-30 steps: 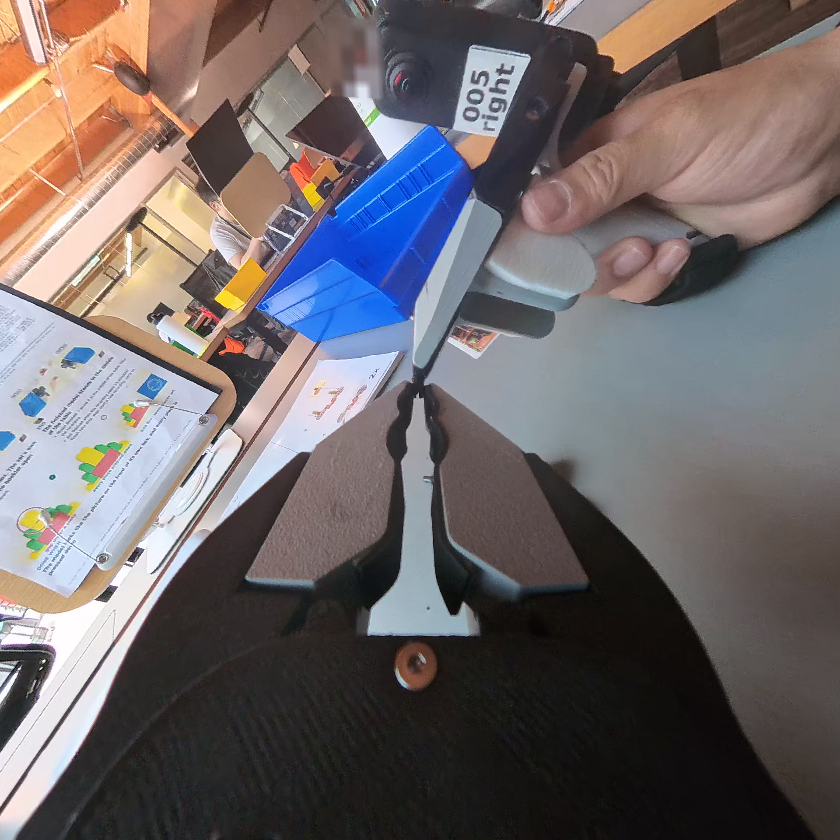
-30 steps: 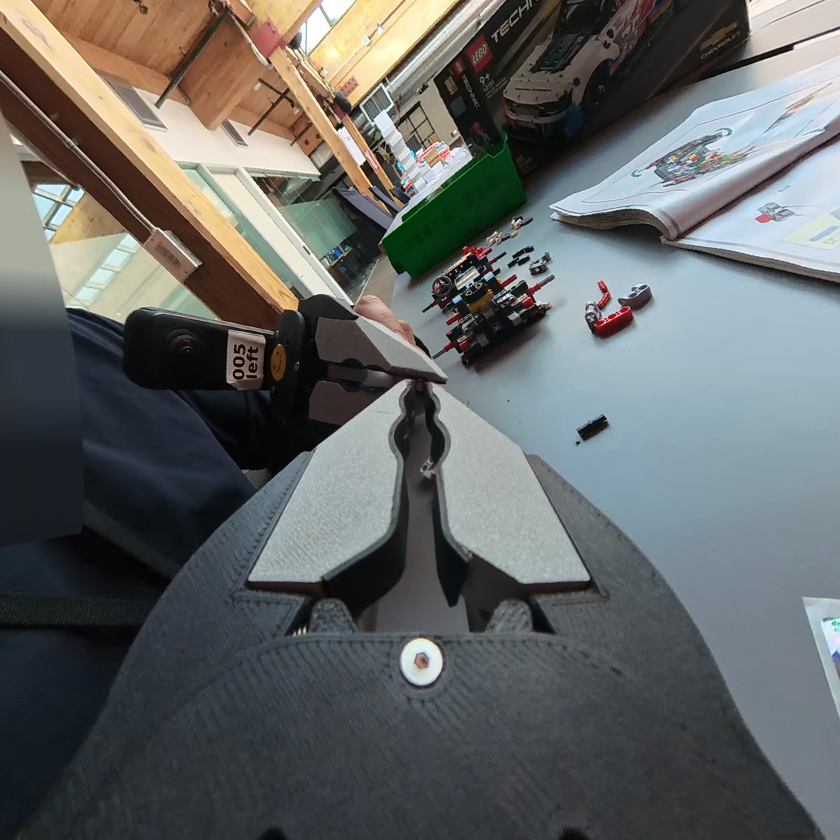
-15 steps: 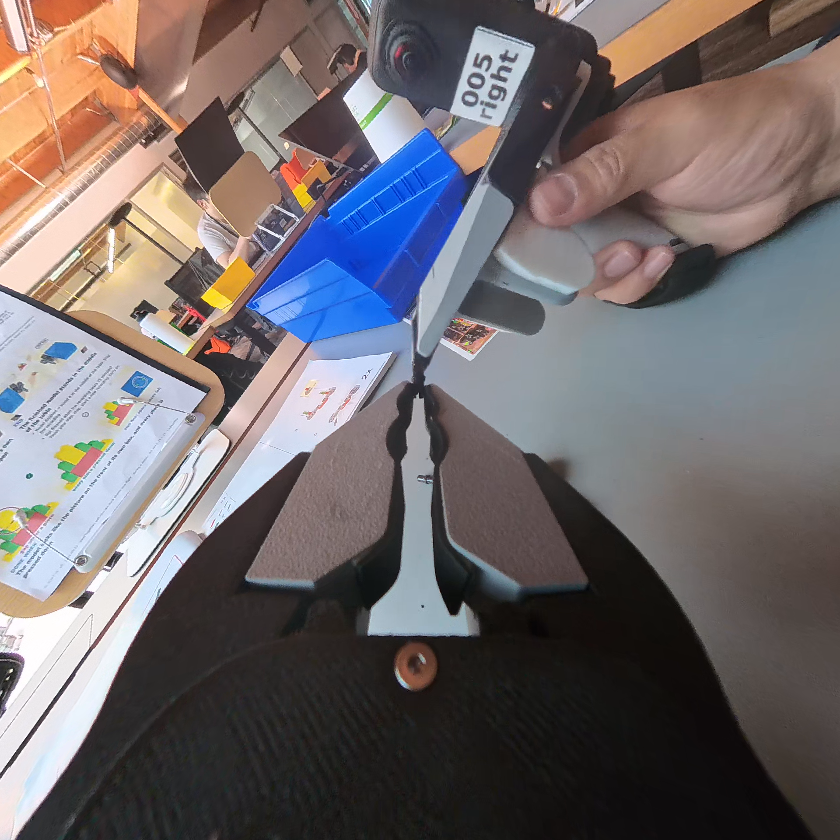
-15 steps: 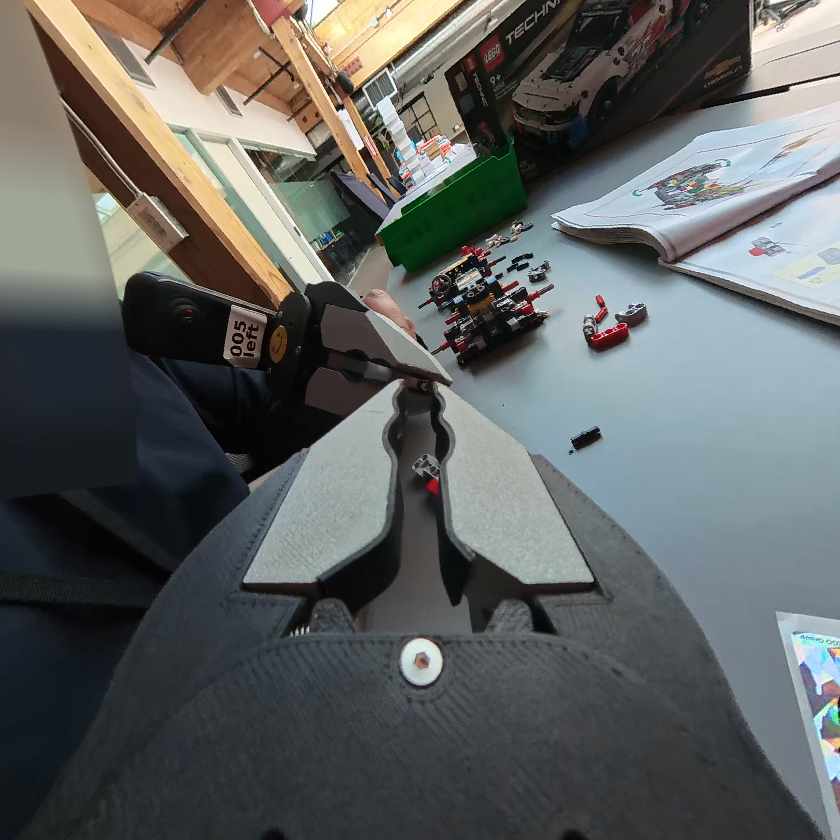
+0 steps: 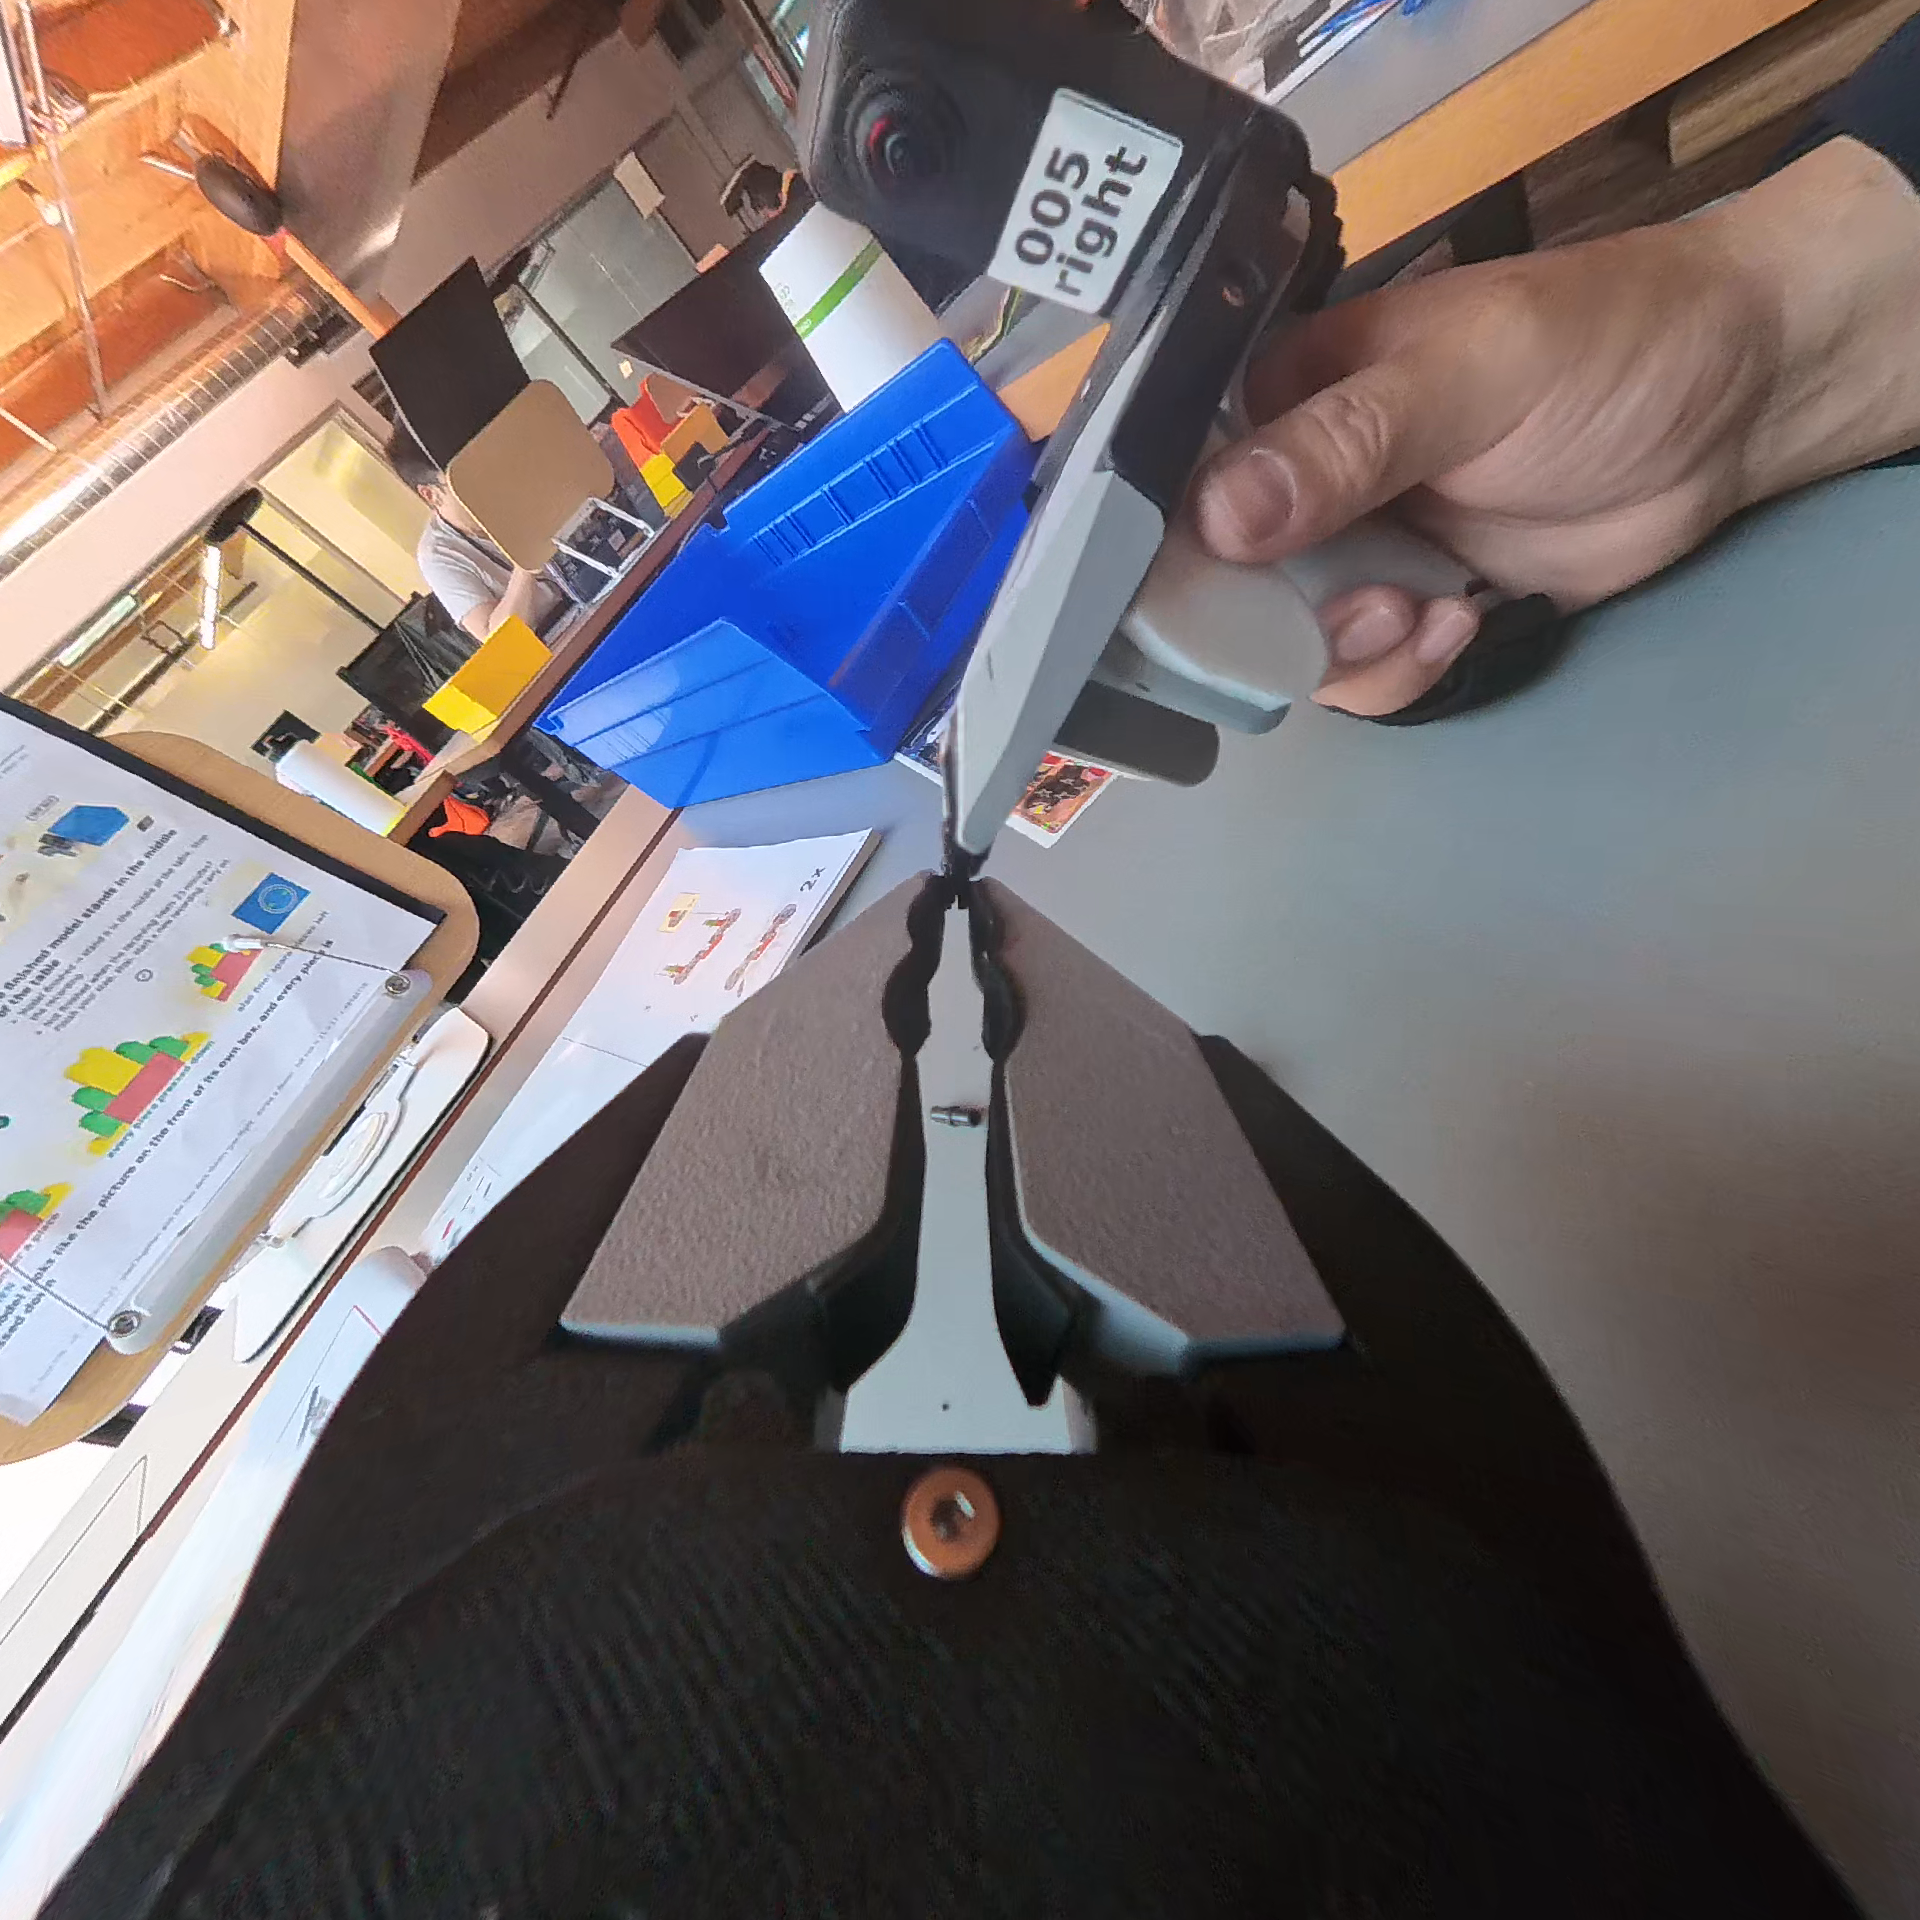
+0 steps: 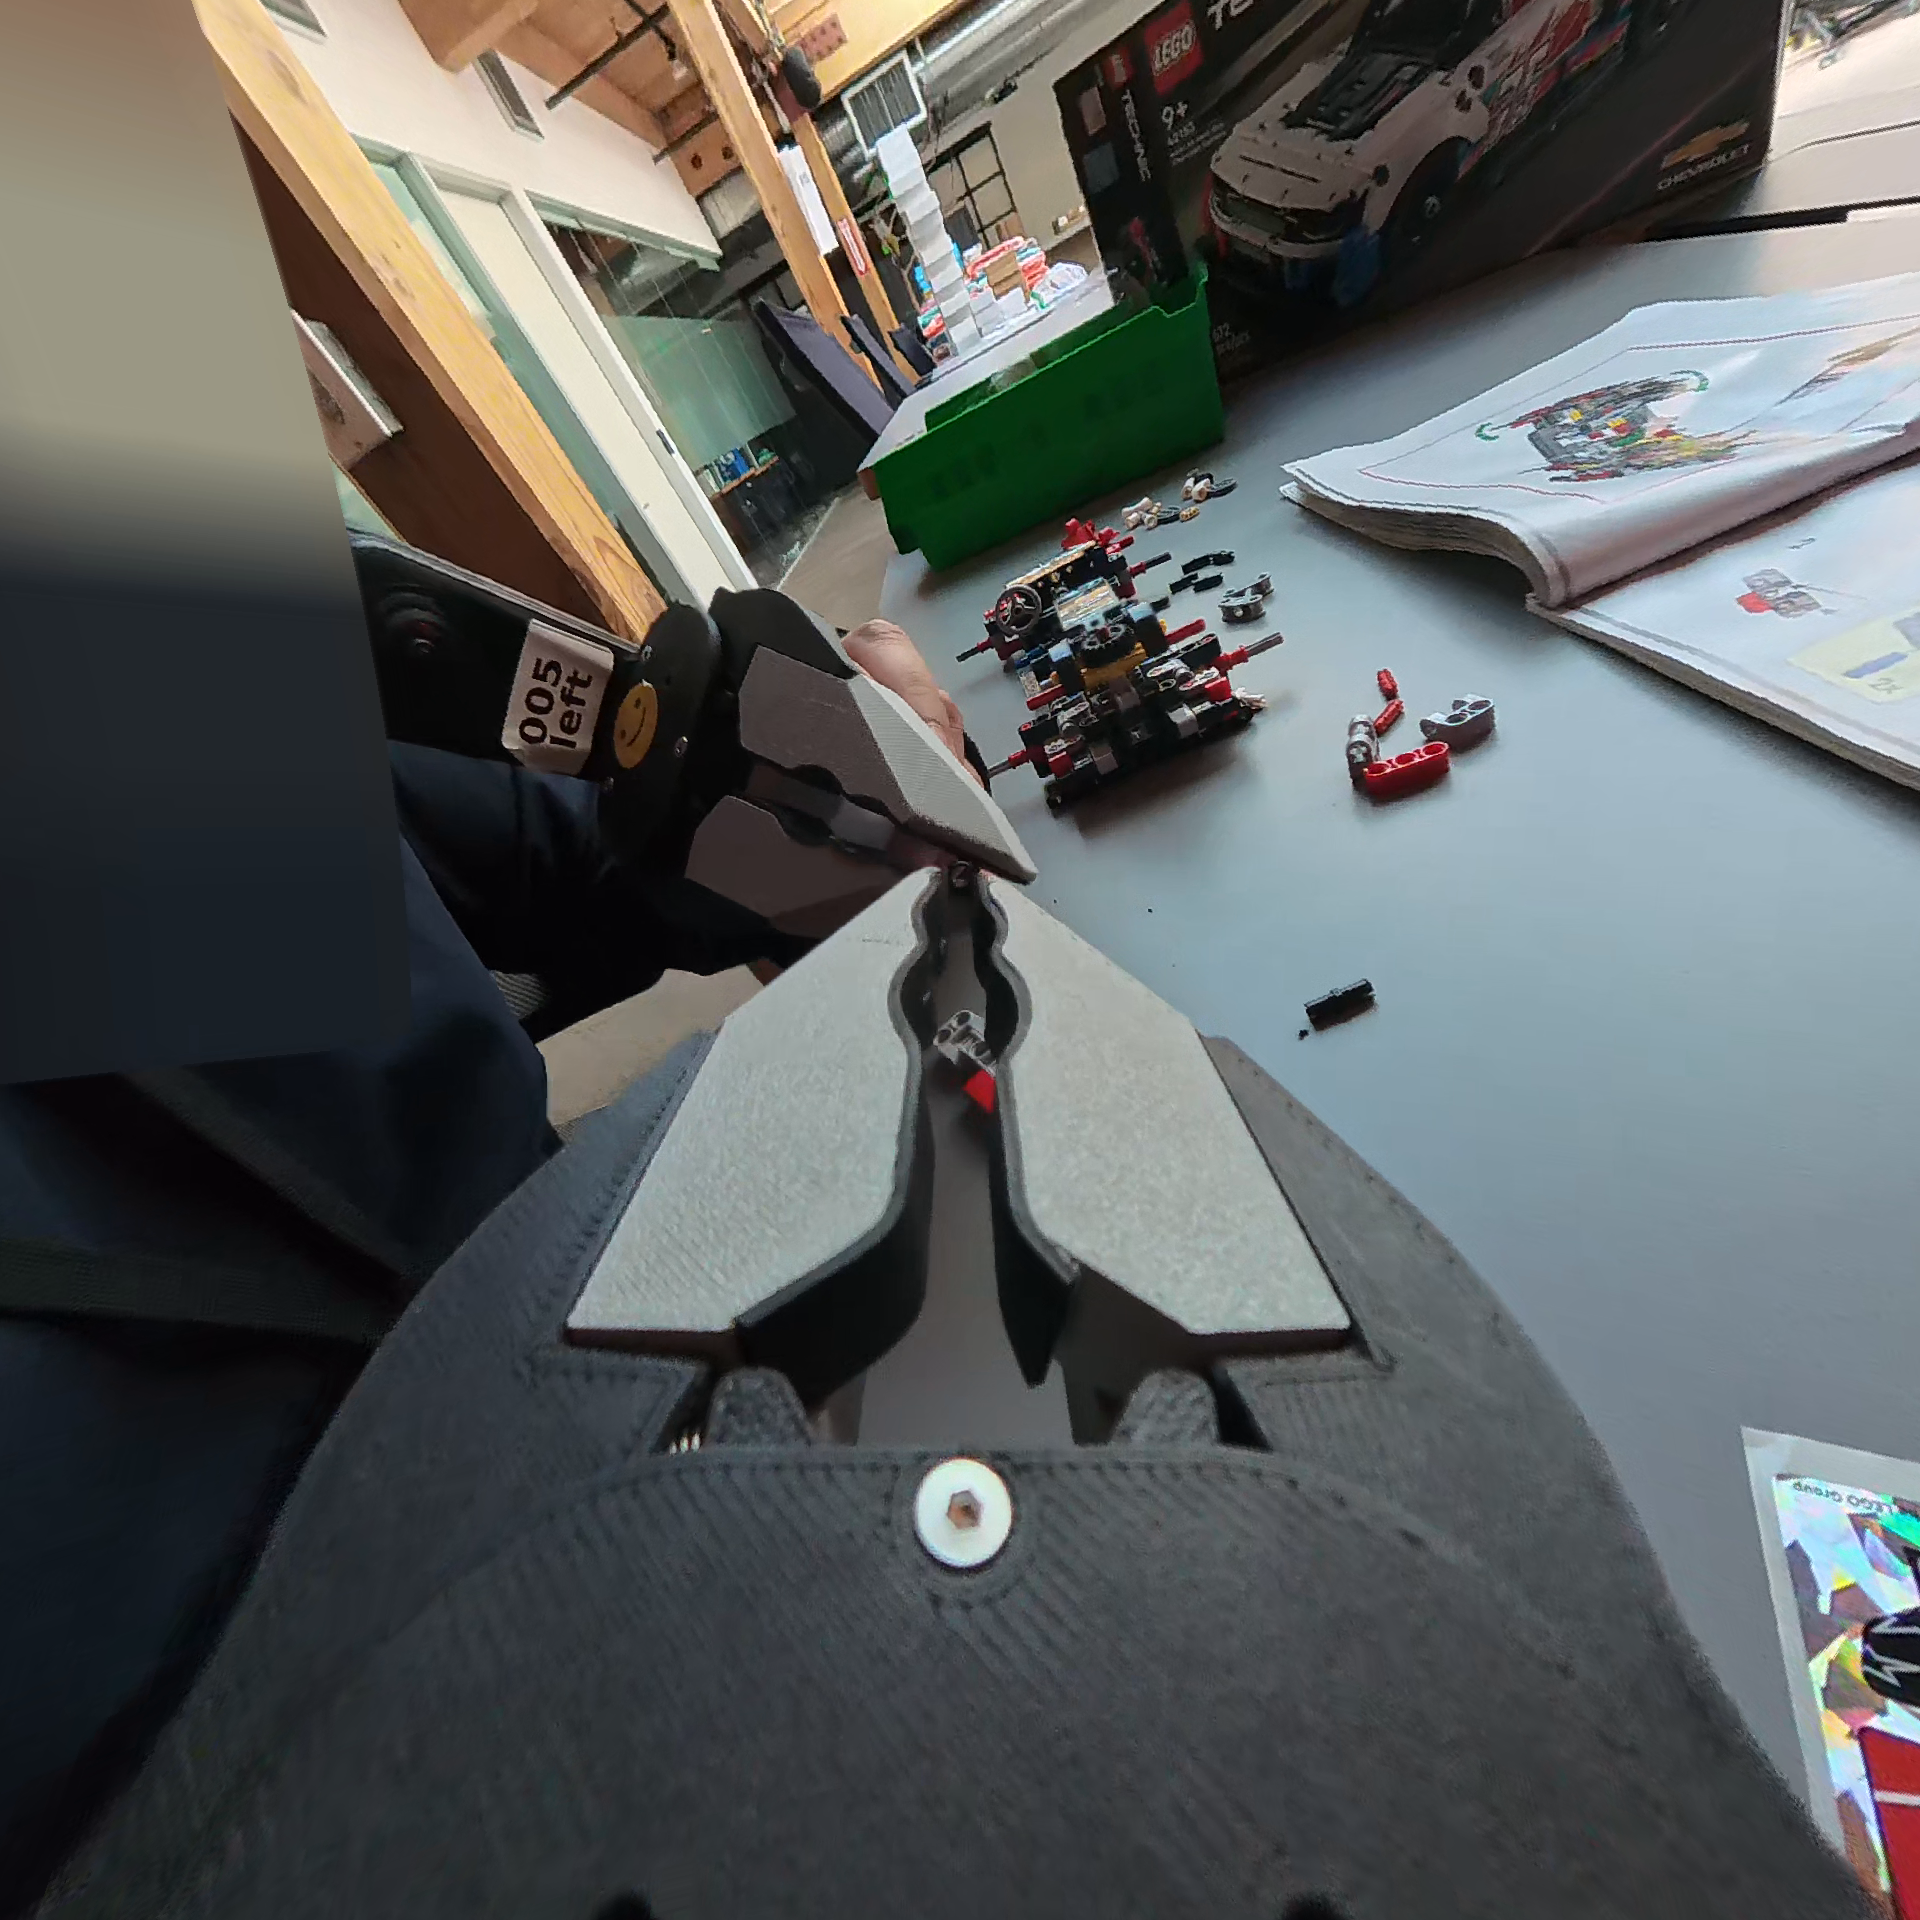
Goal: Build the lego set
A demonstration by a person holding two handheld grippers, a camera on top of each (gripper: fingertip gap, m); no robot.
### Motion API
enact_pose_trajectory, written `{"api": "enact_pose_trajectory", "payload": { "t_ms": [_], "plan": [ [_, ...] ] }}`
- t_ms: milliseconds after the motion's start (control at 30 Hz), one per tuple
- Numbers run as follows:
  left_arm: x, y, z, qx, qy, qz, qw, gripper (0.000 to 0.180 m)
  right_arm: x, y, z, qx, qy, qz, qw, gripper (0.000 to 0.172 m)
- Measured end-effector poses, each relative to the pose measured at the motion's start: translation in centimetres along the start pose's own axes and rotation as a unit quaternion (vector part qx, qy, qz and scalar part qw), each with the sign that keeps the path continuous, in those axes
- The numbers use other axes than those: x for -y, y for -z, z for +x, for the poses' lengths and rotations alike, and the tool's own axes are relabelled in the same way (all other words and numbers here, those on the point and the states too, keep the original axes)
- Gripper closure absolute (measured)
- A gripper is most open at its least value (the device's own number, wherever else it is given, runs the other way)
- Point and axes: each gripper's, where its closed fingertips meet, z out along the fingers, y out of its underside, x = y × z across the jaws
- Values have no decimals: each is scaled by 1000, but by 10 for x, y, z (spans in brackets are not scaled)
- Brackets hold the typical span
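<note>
left tongs (image 5: 954, 891) tips together on small dark pin | right tongs (image 6: 961, 883) tips together, meeting left's | grey-red piece (image 6: 971, 1049) below on table (image 6: 1558, 987) | car model (image 6: 1117, 675) beyond

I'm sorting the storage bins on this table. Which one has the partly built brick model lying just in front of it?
The green bin, seen in the right wrist view: the partly built model lies just before it. The blue bin, in the left wrist view, has only printed sheets nearby.
</note>
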Motion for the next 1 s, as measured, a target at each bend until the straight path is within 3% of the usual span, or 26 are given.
{"api": "enact_pose_trajectory", "payload": {
  "t_ms": [600,800,1000],
  "plan": [
    [-3,-1,8,-26,10,-9,1000,179,-8,1,0,-40,80,-36,995,172],
    [-25,3,15,-105,122,-69,985,165,-19,4,4,-70,117,-94,986,172],
    [-47,21,40,-222,186,-166,943,154,-35,1,6,-70,121,-173,975,172]
  ]
}}
